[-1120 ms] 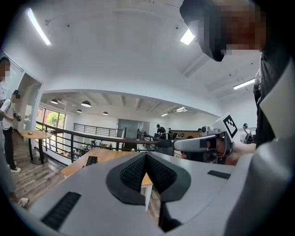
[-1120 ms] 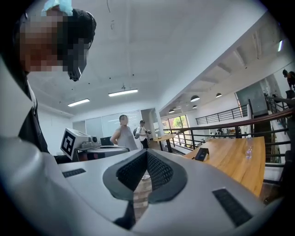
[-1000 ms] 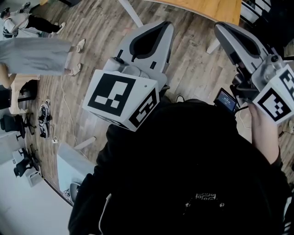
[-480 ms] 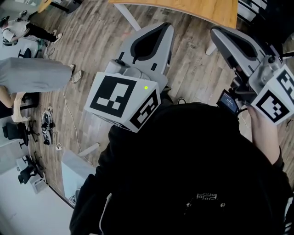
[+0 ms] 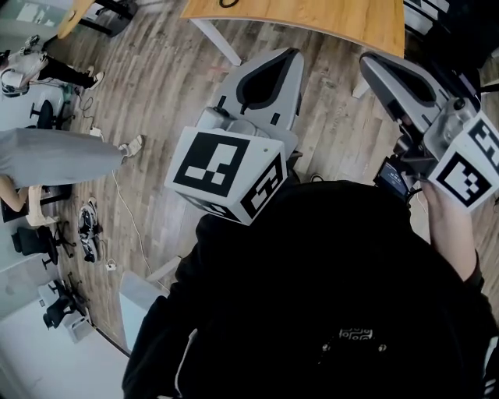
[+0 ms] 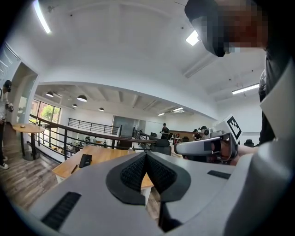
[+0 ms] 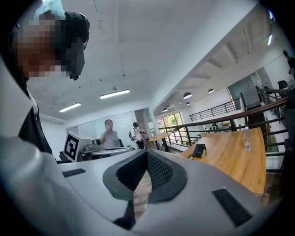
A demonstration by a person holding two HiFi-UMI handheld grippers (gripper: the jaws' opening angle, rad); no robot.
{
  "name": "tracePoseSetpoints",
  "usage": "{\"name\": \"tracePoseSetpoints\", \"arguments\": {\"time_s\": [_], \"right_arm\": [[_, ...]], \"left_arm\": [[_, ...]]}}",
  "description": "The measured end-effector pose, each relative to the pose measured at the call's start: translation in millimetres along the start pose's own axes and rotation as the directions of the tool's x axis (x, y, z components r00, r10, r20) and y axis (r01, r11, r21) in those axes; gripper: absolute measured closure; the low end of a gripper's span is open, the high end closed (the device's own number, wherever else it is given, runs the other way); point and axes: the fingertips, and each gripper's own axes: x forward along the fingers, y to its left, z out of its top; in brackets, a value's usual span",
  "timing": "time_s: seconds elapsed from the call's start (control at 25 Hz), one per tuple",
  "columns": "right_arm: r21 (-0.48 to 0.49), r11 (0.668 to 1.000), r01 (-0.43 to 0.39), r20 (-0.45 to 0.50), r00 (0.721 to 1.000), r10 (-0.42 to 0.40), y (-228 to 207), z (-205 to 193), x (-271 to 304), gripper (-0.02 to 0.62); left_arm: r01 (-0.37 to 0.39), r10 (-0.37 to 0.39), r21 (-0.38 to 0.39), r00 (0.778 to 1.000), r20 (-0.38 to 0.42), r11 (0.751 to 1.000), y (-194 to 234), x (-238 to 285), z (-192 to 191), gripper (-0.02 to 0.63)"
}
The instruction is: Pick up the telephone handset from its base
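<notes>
Both your left tongs (image 5: 293, 53) and right tongs (image 5: 365, 59) are closed on nothing, held level just short of the tabletop (image 5: 335, 17). No handset or base shows. The only candidate is a small dark thing (image 7: 199, 150) lying on the tabletop, too small to name. Bring the tabletop squarely into view first and find the handset, then open one pair before you reach over its middle.

The worktop (image 5: 312, 17) is cut off by the head view's top edge. A small dark thing (image 6: 85, 160) lying on it is too small to identify. The right tool's (image 5: 370, 62) marker cube (image 5: 472, 165) runs off the right edge.
</notes>
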Motion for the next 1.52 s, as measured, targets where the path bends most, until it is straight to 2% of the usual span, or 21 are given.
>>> {"name": "tracePoseSetpoints", "arguments": {"time_s": [0.24, 0.44, 0.68, 0.88, 1.04, 1.4, 1.52], "right_arm": [[0.001, 1.0, -0.005, -0.007, 1.0, 0.005, -9, 8, 50, 0.578], [-0.011, 1.0, -0.004, -0.01, 1.0, 0.004, -21, 22, 98, 0.578], [-0.03, 0.998, 0.052, -0.013, 0.999, -0.052, -39, 31, 135, 0.578], [-0.019, 0.998, 0.066, -0.009, 0.998, -0.066, -42, 34, 167, 0.578], [-0.028, 0.997, 0.073, -0.027, 0.997, -0.073, -42, 53, 195, 0.578], [0.007, 1.0, 0.011, -0.045, 0.999, -0.011, -27, 38, 244, 0.578], [-0.001, 0.999, -0.041, -0.055, 0.998, 0.041, -33, 41, 275, 0.578]], "left_arm": [[-0.015, 0.015, -0.009, 1.0, -0.001, 1.0, 54, 12, 6, 0.606], [0.01, -0.01, -0.014, 1.0, 0.009, 1.0, 100, 27, 13, 0.606], [0.061, -0.062, 0.01, 0.998, 0.013, 0.998, 137, 40, 22, 0.606], [0.067, -0.066, -0.003, 0.997, 0.029, 0.998, 174, 40, 23, 0.606], [0.066, -0.065, -0.02, 0.997, 0.041, 0.998, 203, 43, 41, 0.606], [0.025, -0.024, -0.023, 0.999, 0.038, 0.999, 246, 20, 28, 0.606], [-0.018, 0.019, -0.023, 0.999, 0.026, 1.0, 272, 21, 25, 0.606]]}}
